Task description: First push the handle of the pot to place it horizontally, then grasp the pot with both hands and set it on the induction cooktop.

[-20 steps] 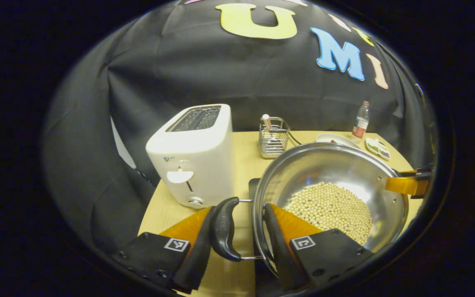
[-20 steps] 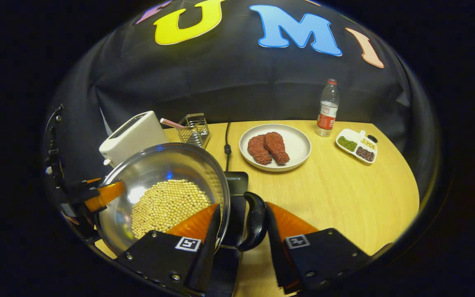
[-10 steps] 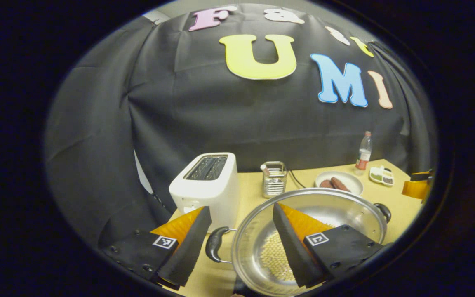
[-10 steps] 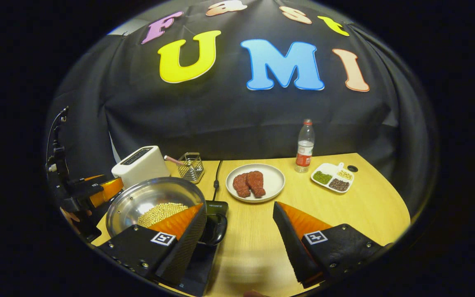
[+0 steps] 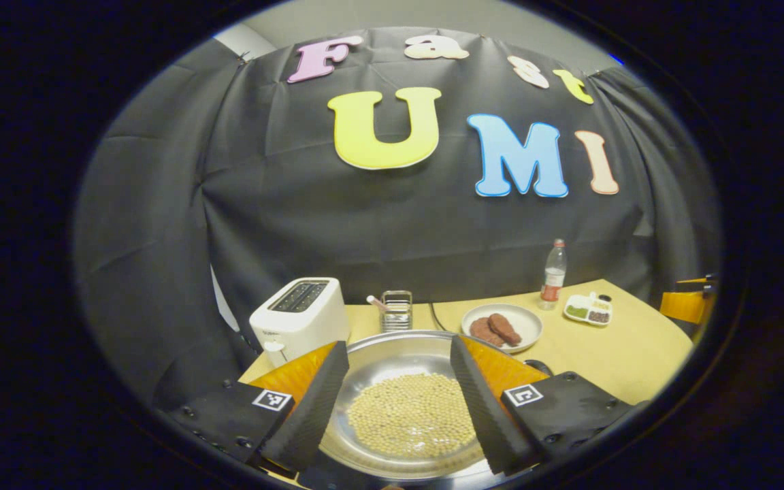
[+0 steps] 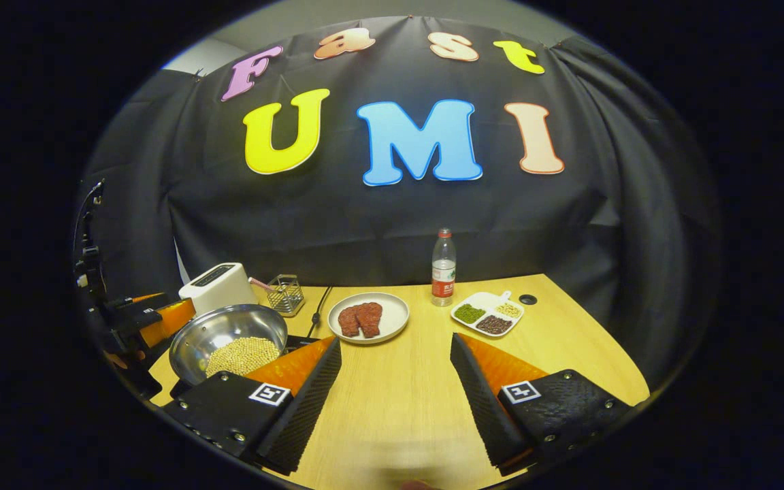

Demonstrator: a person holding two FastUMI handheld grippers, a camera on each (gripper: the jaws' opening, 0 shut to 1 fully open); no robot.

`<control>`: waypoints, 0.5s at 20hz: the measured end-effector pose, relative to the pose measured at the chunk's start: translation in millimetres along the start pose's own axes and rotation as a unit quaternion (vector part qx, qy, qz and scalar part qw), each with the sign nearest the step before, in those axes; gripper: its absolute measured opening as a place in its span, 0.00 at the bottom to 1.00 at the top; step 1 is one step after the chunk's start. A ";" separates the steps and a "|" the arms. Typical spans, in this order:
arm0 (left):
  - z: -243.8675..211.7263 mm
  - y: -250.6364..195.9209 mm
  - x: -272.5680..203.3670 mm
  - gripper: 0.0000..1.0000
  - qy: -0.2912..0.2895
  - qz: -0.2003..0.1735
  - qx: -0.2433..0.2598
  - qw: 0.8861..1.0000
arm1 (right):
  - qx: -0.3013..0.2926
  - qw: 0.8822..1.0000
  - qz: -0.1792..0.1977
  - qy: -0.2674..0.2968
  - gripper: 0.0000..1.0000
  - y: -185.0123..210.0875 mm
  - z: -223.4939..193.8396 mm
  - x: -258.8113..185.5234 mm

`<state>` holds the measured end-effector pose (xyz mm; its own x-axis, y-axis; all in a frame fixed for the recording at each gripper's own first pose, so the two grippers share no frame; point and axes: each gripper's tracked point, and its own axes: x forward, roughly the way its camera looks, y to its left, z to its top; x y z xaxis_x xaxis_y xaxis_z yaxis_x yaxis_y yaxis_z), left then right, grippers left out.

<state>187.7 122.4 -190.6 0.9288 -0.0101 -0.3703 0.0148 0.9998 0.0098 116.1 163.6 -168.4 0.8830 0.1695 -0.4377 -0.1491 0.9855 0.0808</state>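
A steel pot (image 5: 378, 364) with soybeans (image 5: 409, 415) in it stands low in the left gripper view, one black side handle (image 5: 538, 367) showing at its right. My left gripper (image 5: 397, 344) hangs open over it, touching nothing. In the right gripper view the pot (image 6: 218, 323) rests on the black induction cooktop (image 6: 293, 339), which is mostly hidden. My right gripper (image 6: 395, 340) is open above bare table, to the pot's right. The left gripper (image 6: 154, 320) shows beyond the pot, and the right gripper (image 5: 684, 306) at the far right edge.
A white toaster (image 5: 293, 316) and a wire utensil rack (image 5: 397, 309) stand behind the pot. Farther right are a plate (image 5: 531, 327) with two pieces of meat, a water bottle (image 5: 553, 275) and a divided dish (image 5: 588, 309). A black cable (image 6: 317, 306) runs toward the wall.
Both grippers have let go of the pot's handles, opened, and drawn back and up. The pot now stands on the cooktop by itself.
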 end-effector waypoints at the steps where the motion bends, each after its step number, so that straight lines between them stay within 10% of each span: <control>1: 5.9 -12.2 -9.5 1.00 -0.005 -0.001 0.001 1.000 | 0.000 1.000 0.000 -0.008 0.97 -9.1 4.3 -9.8; 10: 45.7 -110.3 -105.1 0.98 -0.059 0.003 -0.004 0.998 | -0.020 0.998 0.008 -0.055 0.97 -88.6 23.8 -90.9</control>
<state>105.4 12.5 -110.3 0.9659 -0.0044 -0.2587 0.0056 1.0000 0.0041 59.6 60.8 -114.5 0.9234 0.1852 -0.3363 -0.1786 0.9826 0.0508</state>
